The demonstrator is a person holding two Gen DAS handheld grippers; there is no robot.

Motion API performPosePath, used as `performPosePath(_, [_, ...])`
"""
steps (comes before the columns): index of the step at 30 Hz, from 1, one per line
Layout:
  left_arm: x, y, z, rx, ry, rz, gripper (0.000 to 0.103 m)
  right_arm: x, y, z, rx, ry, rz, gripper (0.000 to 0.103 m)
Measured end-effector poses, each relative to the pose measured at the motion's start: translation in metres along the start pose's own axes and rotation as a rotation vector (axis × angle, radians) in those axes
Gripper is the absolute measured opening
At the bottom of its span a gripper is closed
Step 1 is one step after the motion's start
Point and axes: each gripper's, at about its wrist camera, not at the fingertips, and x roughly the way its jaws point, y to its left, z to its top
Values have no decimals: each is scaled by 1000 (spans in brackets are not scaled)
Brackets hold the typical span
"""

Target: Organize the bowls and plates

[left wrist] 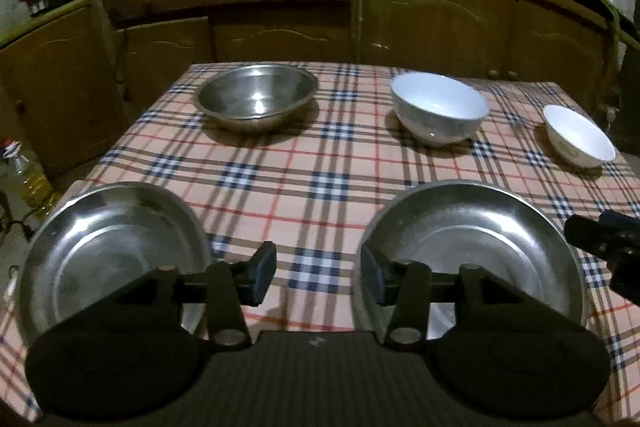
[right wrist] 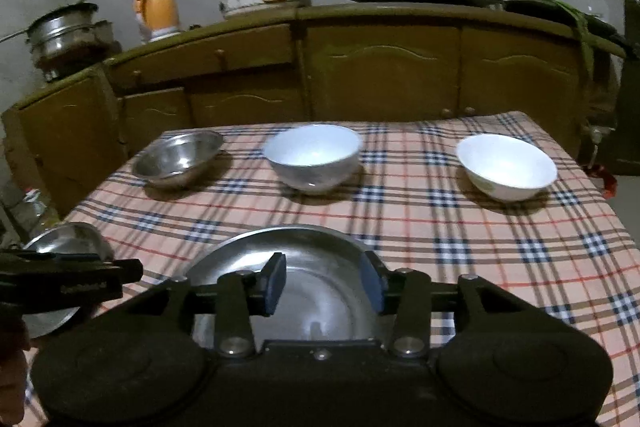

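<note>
Five dishes sit on the checked table [left wrist: 328, 163], and we're going biggest to smallest: two steel plates up front, the left plate [left wrist: 108, 251] hanging near the table's left edge, the right plate [left wrist: 472, 251] just beside it across a strip of bare cloth. Behind them, the steel bowl [left wrist: 256, 99] at the back left, the big white bowl [left wrist: 440, 107] in the middle, and the small white bowl [left wrist: 580, 137] out toward the right edge. Now the grippers: the left gripper [left wrist: 316, 275] hovers over that bare strip, fingers spread, nothing between them; the right gripper [right wrist: 324, 283] hangs above the right plate, fingers spread too, pads clear of the metal. Looks like both are free and lining up the next pick. My call: to stack the plates, come in low at a rim, straddle the lip, one pad inside and one outside, then close firmly, because thin steel will likely slip. Careful with that left plate, it's close to the drop-off, so draw it inward, not outward. Plenty of open cloth in the centre for carrying; the back row is well apart from the plates, so a lift should clear the bowls easily.
</note>
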Motion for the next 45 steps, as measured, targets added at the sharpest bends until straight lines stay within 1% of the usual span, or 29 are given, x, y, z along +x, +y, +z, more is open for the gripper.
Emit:
performPosePath(3, [-8, 12, 1, -16, -7, 19, 54, -2, 12, 3, -6, 4, 27, 52])
performPosePath(9, [-18, 39, 0, -50, -13, 56, 55, -1, 39, 5, -34, 20, 77, 56])
performPosePath(12, [-20, 55, -2, -70, -16, 85, 55, 3, 56, 5, -59, 32, 103, 56])
performPosePath(20, [-19, 106, -6, -156, -10, 163, 55, 16, 100, 4, -116, 58, 172, 56])
performPosePath(24, [-18, 132, -10, -205, -4, 214, 58, 24, 122, 4, -140, 74, 207, 56])
performPosePath(25, [-17, 141, -11, -220, -3, 235, 60, 27, 128, 5, -147, 81, 220, 57])
performPosePath(27, [-13, 157, -13, -245, 1, 275, 61, 33, 140, 5, -161, 91, 240, 61])
performPosePath(28, [-10, 167, -14, -266, 8, 299, 63, 35, 145, 4, -167, 94, 248, 62])
performPosePath(32, [2, 201, -19, -341, 34, 377, 66, 50, 169, 2, -184, 132, 293, 64])
performPosePath(37, [18, 231, -23, -424, 77, 419, 66, 74, 192, -3, -189, 191, 327, 68])
performPosePath(39, [23, 238, -25, -442, 91, 411, 70, 84, 198, -6, -185, 216, 332, 68])
performPosePath(41, [24, 241, -26, -454, 89, 385, 67, 93, 202, -8, -172, 241, 338, 68])
performPosePath(42, [21, 242, -27, -453, 82, 377, 63, 97, 204, -9, -166, 250, 340, 68])
performPosePath(43, [23, 242, -27, -446, 74, 369, 54, 102, 205, -11, -158, 263, 345, 68])
performPosePath(44, [23, 240, -26, -431, 67, 357, 50, 106, 207, -12, -150, 274, 352, 68])
performPosePath(45, [23, 237, -26, -417, 63, 347, 41, 109, 208, -12, -141, 285, 360, 67])
